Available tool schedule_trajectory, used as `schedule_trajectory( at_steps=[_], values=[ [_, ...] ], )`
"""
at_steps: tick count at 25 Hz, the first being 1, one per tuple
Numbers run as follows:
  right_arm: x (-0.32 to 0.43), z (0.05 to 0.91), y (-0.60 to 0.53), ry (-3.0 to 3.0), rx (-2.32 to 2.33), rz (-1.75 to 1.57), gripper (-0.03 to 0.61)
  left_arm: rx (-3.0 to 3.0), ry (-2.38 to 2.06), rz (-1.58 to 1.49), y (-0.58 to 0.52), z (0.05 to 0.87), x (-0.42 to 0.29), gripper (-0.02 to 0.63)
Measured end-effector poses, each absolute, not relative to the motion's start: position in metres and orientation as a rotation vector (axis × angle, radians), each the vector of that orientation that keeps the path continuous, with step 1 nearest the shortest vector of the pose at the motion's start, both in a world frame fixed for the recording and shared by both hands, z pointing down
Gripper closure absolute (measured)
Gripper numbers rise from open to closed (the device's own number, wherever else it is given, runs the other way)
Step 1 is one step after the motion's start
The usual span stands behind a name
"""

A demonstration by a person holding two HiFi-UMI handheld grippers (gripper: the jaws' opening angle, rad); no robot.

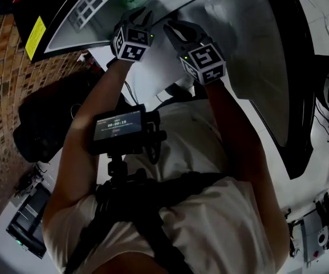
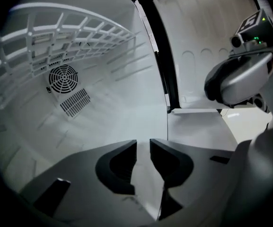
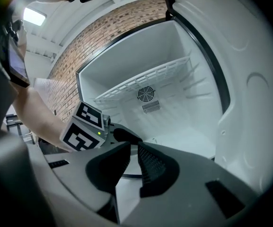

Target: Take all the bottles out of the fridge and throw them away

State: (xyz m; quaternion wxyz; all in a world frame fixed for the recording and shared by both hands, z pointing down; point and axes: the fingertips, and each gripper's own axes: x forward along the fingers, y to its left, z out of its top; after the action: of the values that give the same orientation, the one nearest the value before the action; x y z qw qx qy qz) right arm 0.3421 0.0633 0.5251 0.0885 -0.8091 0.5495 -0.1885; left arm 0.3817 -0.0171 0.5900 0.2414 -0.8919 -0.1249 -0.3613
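No bottle shows in any view. The white fridge (image 3: pixel 174 122) stands open, with a wire shelf (image 3: pixel 145 82) and a round fan vent (image 3: pixel 145 94) on its back wall; the inside that shows is bare. My left gripper (image 2: pixel 143 145) points down into the fridge, open, nothing between its jaws. The fan vent (image 2: pixel 63 77) and wire shelf (image 2: pixel 65 37) lie ahead of it. My right gripper (image 3: pixel 134 150) is beside it to the right, open by a narrow gap and empty. In the head view both grippers, left (image 1: pixel 141 17) and right (image 1: pixel 174 30), sit side by side at the fridge mouth.
The fridge door (image 1: pixel 267 67) swings open to the right, its white inner liner (image 2: pixel 207 46) close to the right gripper. A brick wall (image 3: pixel 103 27) is left of the fridge. A dark bag (image 1: pixel 44 124) lies on the floor at left. A chest-mounted screen (image 1: pixel 118 127) sits below my arms.
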Motion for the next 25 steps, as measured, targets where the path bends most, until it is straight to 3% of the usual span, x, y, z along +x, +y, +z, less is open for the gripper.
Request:
schedule_trajectory(
  at_steps=[4, 6, 14, 25],
  values=[
    [0.345, 0.529, 0.069, 1.615, -2.415, -0.572, 0.520, -2.382, -0.326, -1.093, -0.021, 0.616, 0.388, 0.435],
    [0.346, 0.530, 0.072, 1.615, -2.406, -0.603, 0.520, -2.313, -0.317, -1.138, -0.019, 0.633, 0.393, 0.422],
    [0.354, 0.539, 0.081, 1.584, -2.391, -0.627, 0.520, -1.728, -0.270, -1.150, -0.053, 0.662, 0.428, 0.402],
    [0.350, 0.535, 0.083, 1.566, -2.395, -0.623, 0.520, -1.605, -0.348, -1.333, -0.090, 0.680, 0.411, 0.357]
  ],
)
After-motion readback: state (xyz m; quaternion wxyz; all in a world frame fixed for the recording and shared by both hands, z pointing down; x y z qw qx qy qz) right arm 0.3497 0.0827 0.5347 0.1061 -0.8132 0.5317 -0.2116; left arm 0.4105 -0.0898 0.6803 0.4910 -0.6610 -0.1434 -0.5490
